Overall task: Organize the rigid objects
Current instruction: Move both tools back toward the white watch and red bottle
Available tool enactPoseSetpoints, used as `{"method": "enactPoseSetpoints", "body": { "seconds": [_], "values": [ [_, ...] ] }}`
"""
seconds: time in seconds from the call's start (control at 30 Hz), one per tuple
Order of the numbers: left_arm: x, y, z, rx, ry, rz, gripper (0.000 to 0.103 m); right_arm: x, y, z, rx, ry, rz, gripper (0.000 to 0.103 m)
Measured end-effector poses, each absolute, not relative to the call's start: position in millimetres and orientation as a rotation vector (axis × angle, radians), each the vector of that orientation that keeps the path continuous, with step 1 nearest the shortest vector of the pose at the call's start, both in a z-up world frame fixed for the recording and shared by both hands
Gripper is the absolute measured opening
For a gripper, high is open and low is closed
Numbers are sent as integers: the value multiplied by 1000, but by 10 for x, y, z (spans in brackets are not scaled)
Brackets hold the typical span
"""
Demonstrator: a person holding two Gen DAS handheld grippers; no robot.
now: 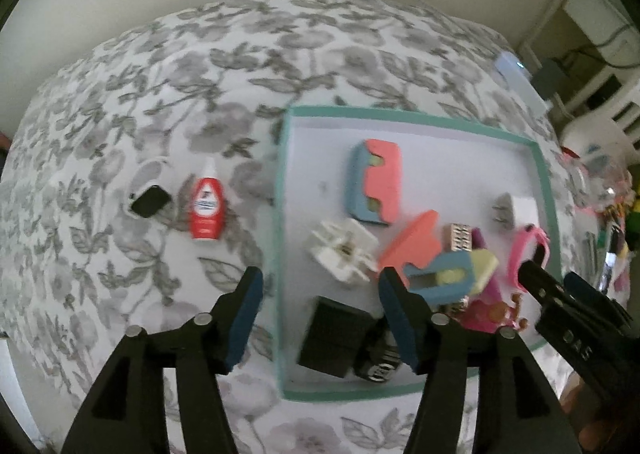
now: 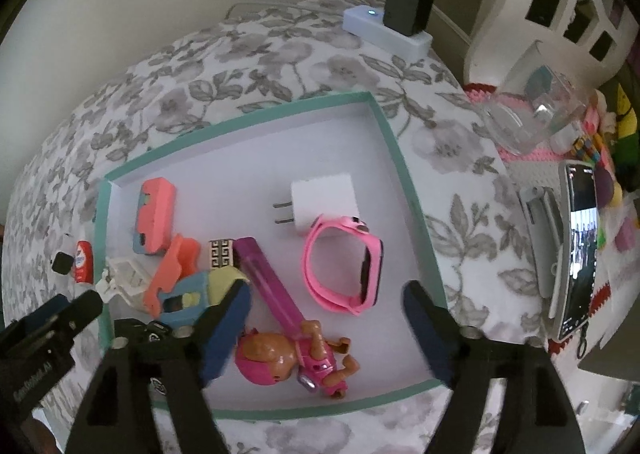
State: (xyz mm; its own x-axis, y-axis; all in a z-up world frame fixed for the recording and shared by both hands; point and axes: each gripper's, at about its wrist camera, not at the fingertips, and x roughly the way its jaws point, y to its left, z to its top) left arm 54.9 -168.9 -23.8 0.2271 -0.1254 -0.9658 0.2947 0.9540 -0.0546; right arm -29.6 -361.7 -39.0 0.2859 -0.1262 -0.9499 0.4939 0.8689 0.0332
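A shallow teal-rimmed tray point(image 1: 286, 190) point(image 2: 394, 152) lies on the floral cloth. It holds pink-and-blue toy blocks point(image 1: 376, 186) point(image 2: 154, 216), a white clip piece point(image 1: 344, 250), a white charger plug point(image 2: 320, 200), a pink watch point(image 2: 344, 266), a purple stick with a doll point(image 2: 288, 362) and a black box point(image 1: 334, 338). A red bottle point(image 1: 206, 206) and a small black cube point(image 1: 150, 201) lie on the cloth left of the tray. My left gripper point(image 1: 320, 320) is open and empty over the tray's left rim. My right gripper point(image 2: 326, 334) is open and empty above the doll.
A white power strip with a black adapter point(image 2: 408, 10) sits at the table's far edge. A clear plastic container point(image 2: 528, 118), a phone on a stand point(image 2: 580, 254) and colourful toys crowd the right side. The wall is close behind.
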Motion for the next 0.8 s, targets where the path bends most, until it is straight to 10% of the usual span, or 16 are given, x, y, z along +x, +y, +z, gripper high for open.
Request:
{"method": "enactPoseSetpoints", "body": {
  "seconds": [0.27,0.8],
  "values": [
    [661,-1461,-258,114,1292,-224,92,-230,-3475,-360,337,1195,-386,103],
    [1043,-342,-271,-128,1233,-45,103,2,-2921,-251,281,1154,-269,103]
  ]
}}
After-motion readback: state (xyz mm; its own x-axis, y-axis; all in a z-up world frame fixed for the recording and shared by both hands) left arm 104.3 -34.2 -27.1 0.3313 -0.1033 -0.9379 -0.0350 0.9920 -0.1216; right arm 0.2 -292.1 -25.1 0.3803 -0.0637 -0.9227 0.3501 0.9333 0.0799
